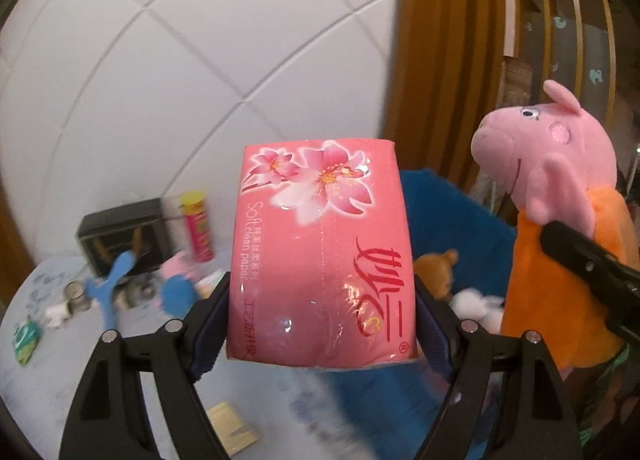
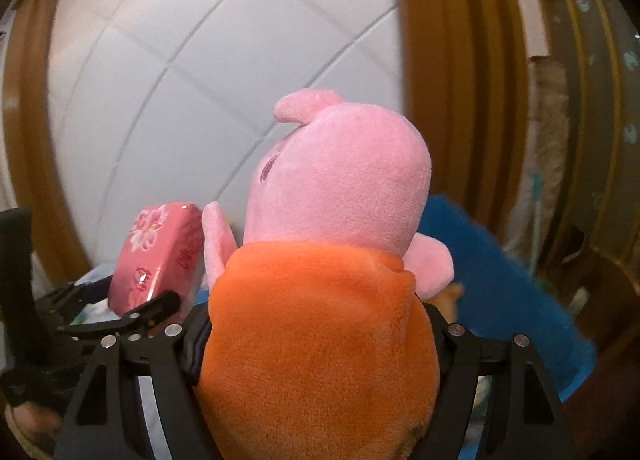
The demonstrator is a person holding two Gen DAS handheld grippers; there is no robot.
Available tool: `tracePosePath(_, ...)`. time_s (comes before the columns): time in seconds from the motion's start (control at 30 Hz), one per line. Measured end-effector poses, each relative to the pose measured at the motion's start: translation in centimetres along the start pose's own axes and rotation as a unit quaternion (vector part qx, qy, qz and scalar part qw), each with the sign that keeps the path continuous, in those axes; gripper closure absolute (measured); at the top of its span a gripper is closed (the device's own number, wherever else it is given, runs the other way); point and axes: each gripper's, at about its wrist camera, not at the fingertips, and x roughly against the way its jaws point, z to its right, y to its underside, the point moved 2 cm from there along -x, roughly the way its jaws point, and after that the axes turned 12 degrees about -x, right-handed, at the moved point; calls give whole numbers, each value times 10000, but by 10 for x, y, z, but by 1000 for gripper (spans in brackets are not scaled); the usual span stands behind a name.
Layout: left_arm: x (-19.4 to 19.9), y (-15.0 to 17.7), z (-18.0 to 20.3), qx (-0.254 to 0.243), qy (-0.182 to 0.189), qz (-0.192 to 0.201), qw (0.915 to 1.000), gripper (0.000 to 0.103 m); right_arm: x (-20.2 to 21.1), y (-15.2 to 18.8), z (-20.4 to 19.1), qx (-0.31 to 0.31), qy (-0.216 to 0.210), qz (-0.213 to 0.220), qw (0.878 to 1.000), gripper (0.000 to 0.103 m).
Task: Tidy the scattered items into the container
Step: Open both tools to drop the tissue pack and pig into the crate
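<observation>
My left gripper (image 1: 322, 324) is shut on a pink tissue pack (image 1: 320, 252) with a flower print, held up in the air; the pack also shows in the right wrist view (image 2: 156, 256). My right gripper (image 2: 320, 340) is shut on a pink pig plush in an orange dress (image 2: 320, 320), held upright; the plush shows at the right in the left wrist view (image 1: 560, 200). A blue fabric container (image 1: 452, 216) sits behind and below both, with a brown bear (image 1: 436, 272) and a white plush (image 1: 476, 304) inside. Its blue wall shows in the right wrist view (image 2: 500, 272).
On the pale table (image 1: 60, 380) at the left lie a blue hand fan (image 1: 108, 288), a black box (image 1: 124, 232), a yellow-pink tube (image 1: 196, 228), a green packet (image 1: 26, 340) and a wooden block (image 1: 234, 428). A white padded wall and a brown wooden frame (image 1: 448, 60) stand behind.
</observation>
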Motion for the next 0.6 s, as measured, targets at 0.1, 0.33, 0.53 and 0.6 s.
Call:
tracePosePath(0.1,-28,-28,48,-106,133,-50,9998,22,-10,-24,46,76,297,61,9995,26)
tracePosePath(0.33,-93,-40,118,-363,134,-607,9974,22,-50,-45,133,-27,549,-103,9984,26)
tracePosePath(0.53,-115,-30,126,-315,11,-944,9950,20,-73,-40,159,-40,388,-335,9987,25)
tracePosePath(0.6,-120,-31,125,-302,-59,-943,9951,15,-81,-39,164,-45,355,-356,9987,19)
